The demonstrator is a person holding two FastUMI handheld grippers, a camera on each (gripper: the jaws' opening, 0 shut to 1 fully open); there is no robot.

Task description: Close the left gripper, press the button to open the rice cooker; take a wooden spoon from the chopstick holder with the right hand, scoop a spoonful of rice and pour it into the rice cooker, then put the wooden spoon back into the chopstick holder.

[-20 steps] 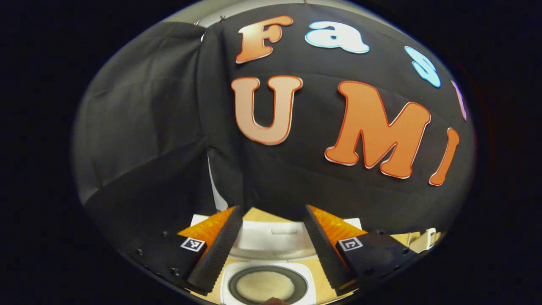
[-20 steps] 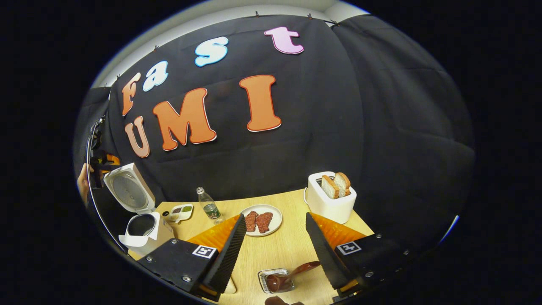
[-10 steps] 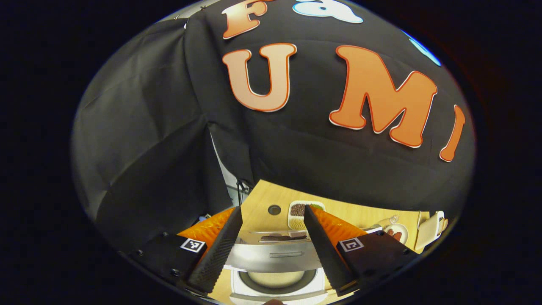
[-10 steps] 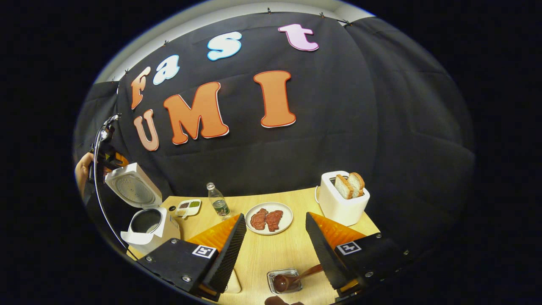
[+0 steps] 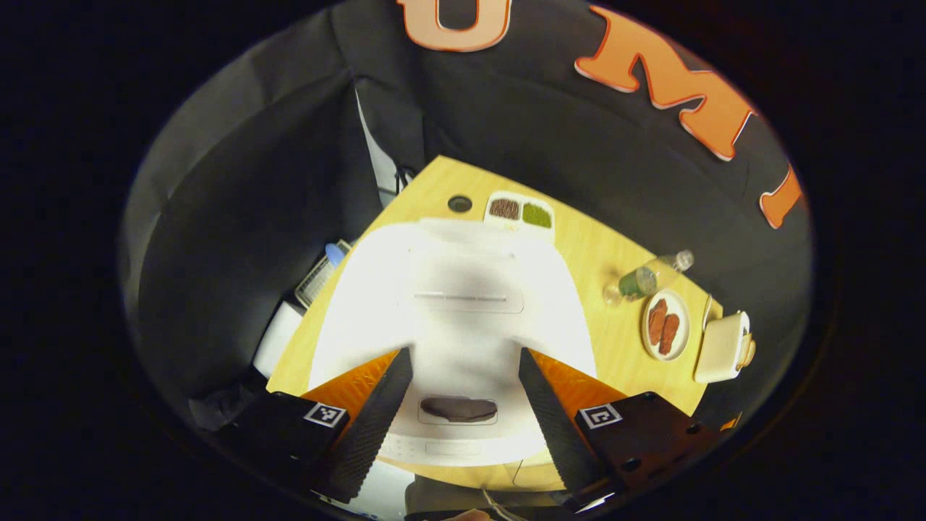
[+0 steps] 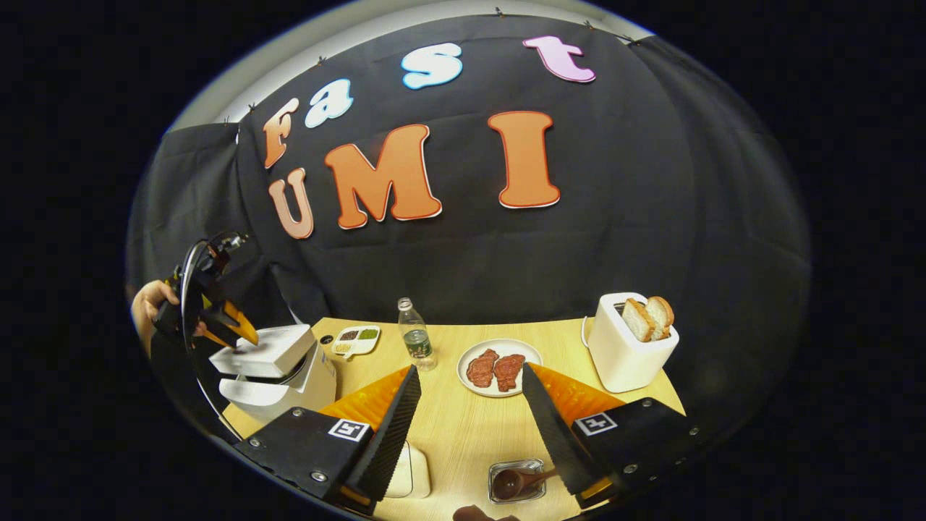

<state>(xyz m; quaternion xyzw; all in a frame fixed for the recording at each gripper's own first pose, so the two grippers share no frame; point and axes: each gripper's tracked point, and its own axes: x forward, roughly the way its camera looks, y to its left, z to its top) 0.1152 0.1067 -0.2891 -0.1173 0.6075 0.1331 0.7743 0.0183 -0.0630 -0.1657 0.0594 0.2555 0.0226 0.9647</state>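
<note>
The white rice cooker (image 6: 278,365) stands at the table's left end, its lid (image 5: 448,289) lowered almost flat over the body. My left gripper (image 5: 463,352) hovers open right above the lid, its fingers straddling a dark oval panel (image 5: 458,409). In the right gripper view, a hand holds that left gripper (image 6: 217,318) at the lid's far edge. The wooden spoon (image 6: 521,481) lies bowl-down in a small metal holder (image 6: 537,467) near the front edge. My right gripper (image 6: 470,369) is open above the table, holding nothing.
On the wooden table (image 6: 463,427) are a two-part dish (image 6: 356,339), a plastic bottle (image 6: 414,340), a plate of meat slices (image 6: 499,367) and a white toaster with bread (image 6: 629,347). A white container (image 6: 414,470) sits by my right gripper's left finger.
The rice cooker's lid has swung down from upright to nearly flat, with my left gripper following it down. The right gripper has shifted slightly; the spoon has stayed in its holder.
</note>
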